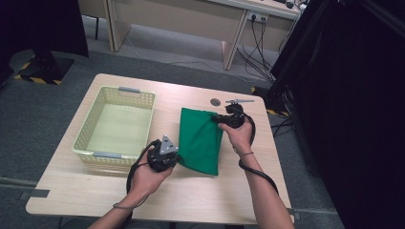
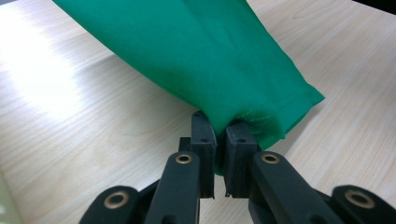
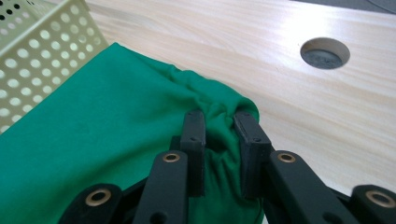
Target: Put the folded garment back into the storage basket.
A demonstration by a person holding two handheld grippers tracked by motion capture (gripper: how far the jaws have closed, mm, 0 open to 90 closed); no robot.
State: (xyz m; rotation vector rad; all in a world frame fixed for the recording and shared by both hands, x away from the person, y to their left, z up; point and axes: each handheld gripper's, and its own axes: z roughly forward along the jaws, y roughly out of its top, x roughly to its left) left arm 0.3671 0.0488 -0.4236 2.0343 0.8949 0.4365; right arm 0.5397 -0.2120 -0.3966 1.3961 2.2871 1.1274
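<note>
A green cloth [image 1: 200,140] of smooth, thin woven fabric, folded into a long rectangle, lies on the counter [image 1: 71,191] just to the right of a basket, stretched between the two grippers. Its near corner shows a stitched hem and bunches where the left gripper [image 2: 220,140] has its fingers [image 2: 203,135] closed tightly on it. The far corner puckers into soft folds between the fingers [image 3: 194,133] of the right gripper [image 3: 219,135], which pinch a thicker wad of the fabric. In the high view the left gripper [image 1: 165,155] holds the cloth's near left corner and the right gripper [image 1: 229,119] its far right corner. The counter is pale wood-grain laminate with a round cable hole [image 3: 325,52]. The basket [image 1: 83,138] is pale yellow-green plastic, rectangular, with perforated walls and grey handles; nothing lies inside it.
</note>
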